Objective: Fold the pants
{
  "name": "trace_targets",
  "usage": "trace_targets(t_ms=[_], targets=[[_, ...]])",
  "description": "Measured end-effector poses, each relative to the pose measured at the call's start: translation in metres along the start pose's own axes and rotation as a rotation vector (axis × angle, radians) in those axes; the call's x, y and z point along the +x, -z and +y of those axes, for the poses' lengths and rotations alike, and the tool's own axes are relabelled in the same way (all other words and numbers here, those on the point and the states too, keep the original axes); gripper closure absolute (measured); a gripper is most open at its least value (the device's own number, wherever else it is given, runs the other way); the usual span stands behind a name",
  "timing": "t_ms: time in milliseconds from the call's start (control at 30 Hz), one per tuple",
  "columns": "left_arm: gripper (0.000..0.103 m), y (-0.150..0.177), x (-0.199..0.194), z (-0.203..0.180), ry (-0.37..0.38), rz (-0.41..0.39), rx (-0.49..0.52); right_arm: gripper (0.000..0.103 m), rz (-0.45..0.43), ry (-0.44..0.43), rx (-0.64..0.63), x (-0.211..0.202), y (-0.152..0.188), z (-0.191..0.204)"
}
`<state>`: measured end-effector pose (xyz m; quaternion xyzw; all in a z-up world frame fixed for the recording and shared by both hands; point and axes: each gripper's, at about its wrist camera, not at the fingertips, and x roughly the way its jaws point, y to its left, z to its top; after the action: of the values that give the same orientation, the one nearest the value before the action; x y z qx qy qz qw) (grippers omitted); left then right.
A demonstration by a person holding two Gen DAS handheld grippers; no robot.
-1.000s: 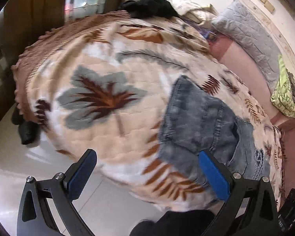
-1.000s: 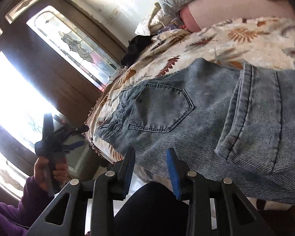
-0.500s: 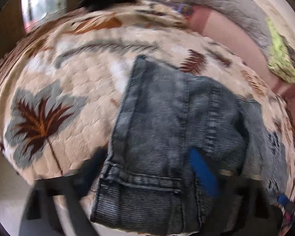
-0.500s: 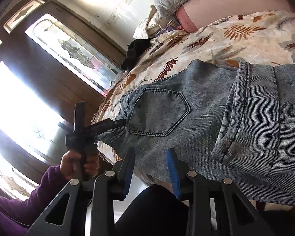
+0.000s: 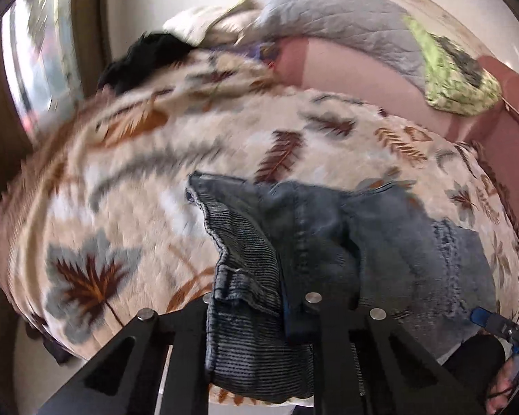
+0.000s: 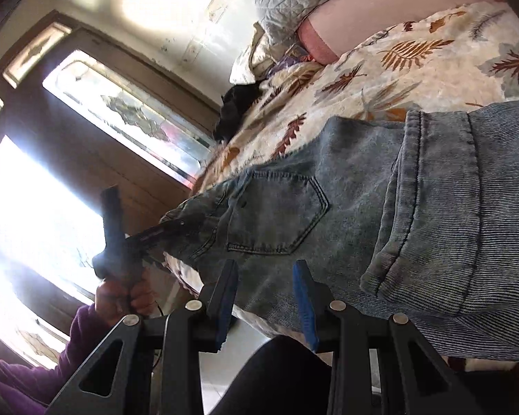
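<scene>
The pants, a pair of washed blue jeans, lie near the front edge of the bed on the leaf-print blanket, already doubled over so a back pocket faces up in the right wrist view. My left gripper is clamped tight on the waistband corner nearest it, with denim bunched up between the fingers and draping over them. My right gripper hangs at the bed's edge with its jaws partly apart and nothing between them; the blue pads sit just short of the fabric. I judge this to be the start of the next fold, with only one corner secured. To do it well I would bring the right gripper onto the matching corner at the near edge, bite through all the layers rather than only the top one, and lift both corners level so the crease runs straight. A black garment, a grey quilt and a green cloth lie well apart toward the head of the bed, clear of the fold.
</scene>
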<state>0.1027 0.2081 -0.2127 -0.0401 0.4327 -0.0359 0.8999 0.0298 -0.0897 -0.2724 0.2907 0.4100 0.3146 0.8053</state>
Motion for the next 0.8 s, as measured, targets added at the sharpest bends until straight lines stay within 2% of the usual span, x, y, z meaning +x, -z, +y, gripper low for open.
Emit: trace_targets(t_ms=[200, 300, 367, 500, 567, 600, 633, 700, 733, 767, 800], targets=[[0.087, -0.022, -0.04, -0.064, 0.019, -0.055, 0.166, 0.067, -0.112, -0.03, 0.085, -0.03, -0.008, -0.014], [0.087, -0.029, -0.058, -0.105, 0.036, -0.075, 0.263, 0.067, -0.199, -0.012, 0.114, -0.06, -0.017, -0.024], [0.087, -0.031, -0.066, -0.145, 0.07, -0.08, 0.342, 0.067, -0.275, 0.026, 0.106, -0.087, -0.023, -0.031], [0.087, -0.025, -0.071, -0.221, 0.153, -0.078, 0.467, 0.067, -0.439, 0.093, 0.175, -0.152, -0.029, -0.064], [0.087, -0.02, -0.068, -0.258, 0.203, -0.069, 0.509, 0.067, -0.485, 0.155, 0.174, -0.175, -0.026, -0.075], [0.094, -0.015, -0.065, -0.284, 0.245, -0.068, 0.54, 0.067, -0.506, 0.173, 0.187, -0.187, -0.023, -0.083], [0.094, -0.009, -0.062, -0.303, 0.269, -0.064, 0.569, 0.067, -0.518, 0.18, 0.206, -0.194, -0.021, -0.09], [0.09, 0.007, -0.045, -0.346, 0.267, -0.082, 0.64, 0.067, -0.535, 0.203, 0.248, -0.207, -0.015, -0.106], [0.076, 0.014, -0.036, -0.359, 0.251, -0.069, 0.664, 0.067, -0.537, 0.218, 0.264, -0.212, -0.012, -0.112], [0.069, 0.02, -0.024, -0.369, 0.251, -0.025, 0.67, 0.067, -0.535, 0.231, 0.273, -0.216, -0.009, -0.115], [0.068, 0.022, -0.02, -0.371, 0.286, 0.005, 0.652, 0.067, -0.53, 0.25, 0.278, -0.22, -0.007, -0.119]])
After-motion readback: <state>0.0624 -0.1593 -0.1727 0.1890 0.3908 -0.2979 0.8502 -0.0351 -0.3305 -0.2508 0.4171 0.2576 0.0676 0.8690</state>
